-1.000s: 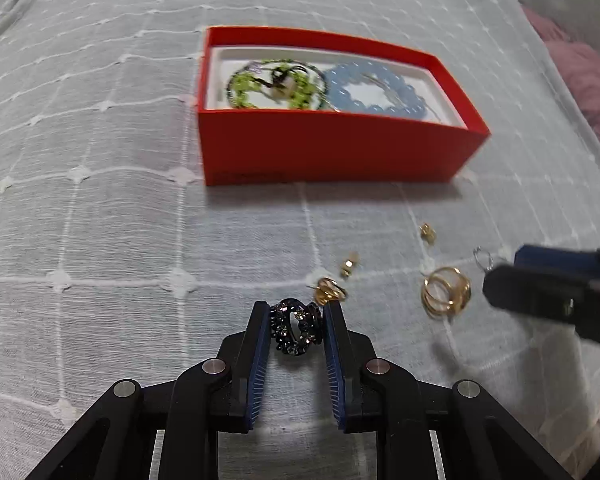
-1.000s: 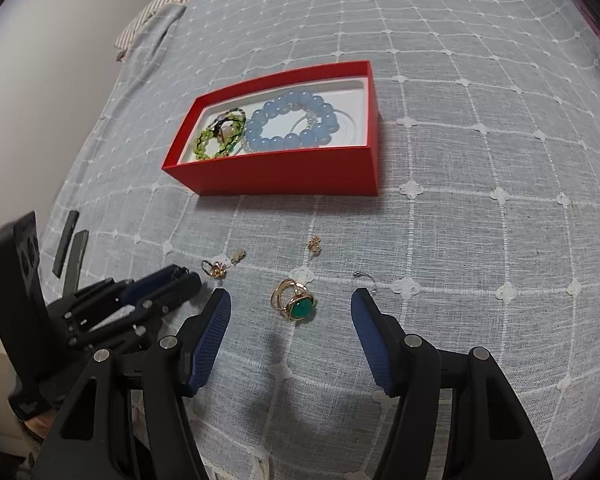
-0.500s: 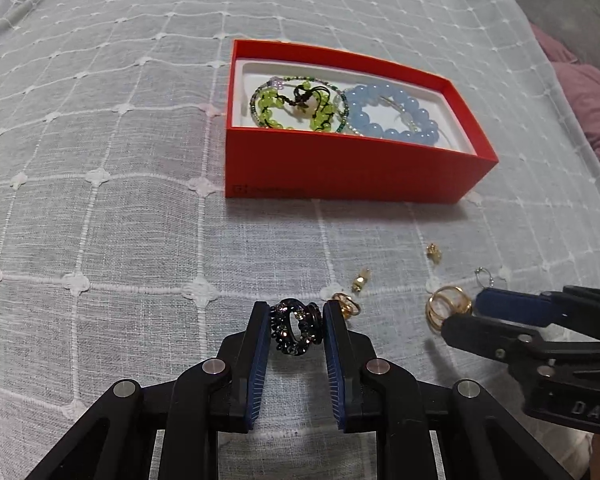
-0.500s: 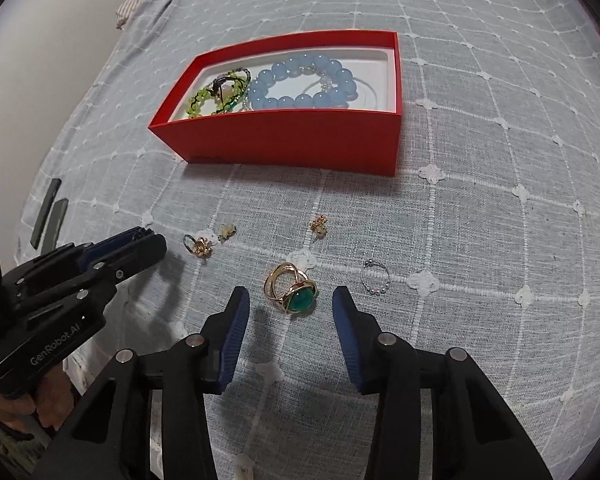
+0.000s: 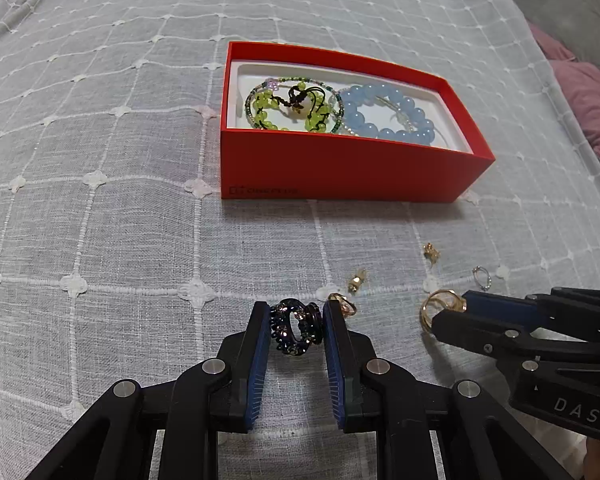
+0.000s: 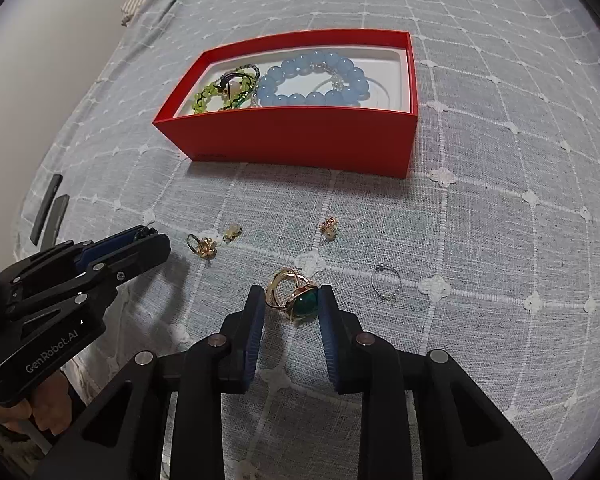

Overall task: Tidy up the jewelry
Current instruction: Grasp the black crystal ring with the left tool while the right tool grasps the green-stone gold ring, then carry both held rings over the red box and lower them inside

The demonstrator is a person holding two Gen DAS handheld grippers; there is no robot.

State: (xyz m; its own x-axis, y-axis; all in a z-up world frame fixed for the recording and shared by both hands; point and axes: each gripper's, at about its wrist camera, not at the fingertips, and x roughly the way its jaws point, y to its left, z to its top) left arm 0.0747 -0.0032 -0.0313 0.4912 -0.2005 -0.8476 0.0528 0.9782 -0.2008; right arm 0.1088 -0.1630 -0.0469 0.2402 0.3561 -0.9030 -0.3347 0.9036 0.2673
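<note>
Two pickups were in hand at once: my left gripper (image 5: 296,330) was clamped on the dark beaded ring (image 5: 296,331), held at the bedspread (image 5: 100,240), while my right gripper (image 6: 291,303) was closing its jaws round the gold ring with the green stone (image 6: 296,298), which lay between them; its right pad seemed to touch the stone, the left pad stood just clear of the band. I judged the next move to be finishing that squeeze squarely, since the ring was tilted and could slip or snag the soft cloth, then lifting both pieces over the near wall of the red box (image 5: 340,168). That box already held a green beaded bracelet (image 5: 292,104) and a blue bead bracelet (image 5: 388,114), so space lay mostly at its right end. Loose on the cloth between me and the box were a gold ring (image 6: 202,245) just beside my left gripper, two small gold pieces (image 6: 329,227), and a thin silver ring (image 6: 386,286), none blocking the way.
</note>
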